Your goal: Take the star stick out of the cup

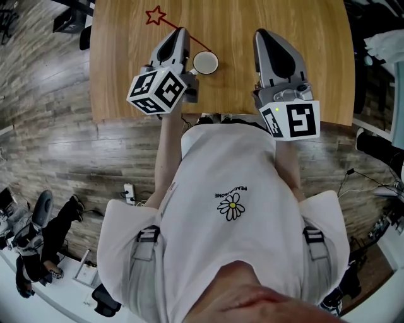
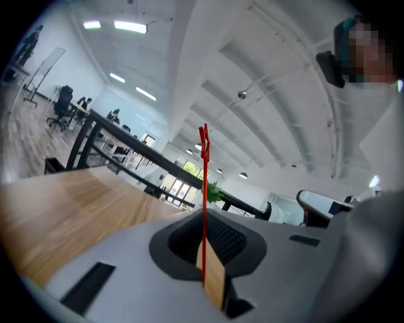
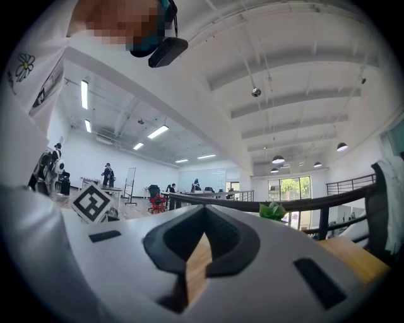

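The person stands at a wooden bench (image 1: 120, 57) and holds one claw in each hand. A white cup (image 1: 205, 62) sits on the bench, close to the near edge. The left claw (image 1: 181, 31) lies just at the cup's 9 o'clock side and points away from the person. It is clenched on the thin red star stick (image 1: 201, 43). In the left gripper view the two jaws of this claw (image 2: 204, 217) press together with the red stick (image 2: 204, 189) pinched between them, and the stick goes straight up past the tips. The star (image 2: 204, 135) at its top shows only its thin edge there. From the head view the stick lies slanted. One end meets the rim of the cup, and the star (image 1: 155, 15) is out at the cup's 11 o'clock, over the far part of the bench. The views do not show if that lower end is inside the cup. The right claw (image 1: 262, 33) is at the cup's 3 o'clock, well apart from it. In the right gripper view its jaws (image 3: 205, 211) are clenched together with nothing between them, and only a bit of wood shows through the slit. Each claw has a cube with black and white squares, the left cube (image 1: 158, 90) and the right cube (image 1: 291, 120). The person wears a white shirt (image 1: 233, 158) with a small daisy on it.
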Tool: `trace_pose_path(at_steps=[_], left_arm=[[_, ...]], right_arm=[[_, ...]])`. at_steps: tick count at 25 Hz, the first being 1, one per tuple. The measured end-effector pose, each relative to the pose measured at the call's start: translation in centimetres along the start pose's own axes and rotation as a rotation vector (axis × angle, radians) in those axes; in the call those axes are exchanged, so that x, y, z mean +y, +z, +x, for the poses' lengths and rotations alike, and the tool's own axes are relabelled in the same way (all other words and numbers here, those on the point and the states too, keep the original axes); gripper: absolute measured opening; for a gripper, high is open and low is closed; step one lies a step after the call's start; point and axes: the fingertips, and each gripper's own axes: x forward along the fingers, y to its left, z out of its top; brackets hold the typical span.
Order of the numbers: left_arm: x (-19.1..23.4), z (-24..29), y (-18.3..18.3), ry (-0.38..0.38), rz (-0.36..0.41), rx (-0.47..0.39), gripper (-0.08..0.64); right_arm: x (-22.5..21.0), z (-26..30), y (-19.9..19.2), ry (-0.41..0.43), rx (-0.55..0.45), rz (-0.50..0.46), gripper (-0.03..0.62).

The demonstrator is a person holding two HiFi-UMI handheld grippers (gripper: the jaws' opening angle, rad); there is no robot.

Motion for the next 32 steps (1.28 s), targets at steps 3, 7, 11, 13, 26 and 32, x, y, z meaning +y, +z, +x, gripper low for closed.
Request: trace_pose_path(at_steps=[3, 7, 11, 13, 26, 32], left_arm=[[-2.5, -0.5, 4.5, -0.001, 0.19, -0.072, 0.023], [-6.7, -2.0, 9.1, 0.022, 0.467, -0.168, 0.023], [-10.1, -2.9, 11.3, 0.023, 0.624, -0.244, 0.023], [-10.8, -3.0, 11.7, 0.027, 0.663, -0.269, 0.023], [-12.6, -3.8, 11.3, 0.03, 0.693, -0.264, 0.023], [-12.3, -3.9, 11.2, 0.043, 0.693, -0.267, 0.023]], right_arm=[[0.0, 0.5, 0.2, 0.0, -0.021, -0.001, 0.008], [0.0, 0.7, 0.9, 0.001, -0.057, -0.001, 0.008], [-0.2, 0.9, 1.2, -0.004, -0.081, 0.007, 0.008], [-0.4, 1.2, 1.0, -0.007, -0.09, 0.011, 0.008], [-0.5, 0.6, 2.6, -0.005, -0.119, -0.017, 0.008], [-0.7, 0.4, 2.2, -0.006, -0.121, -0.018, 0.008]])
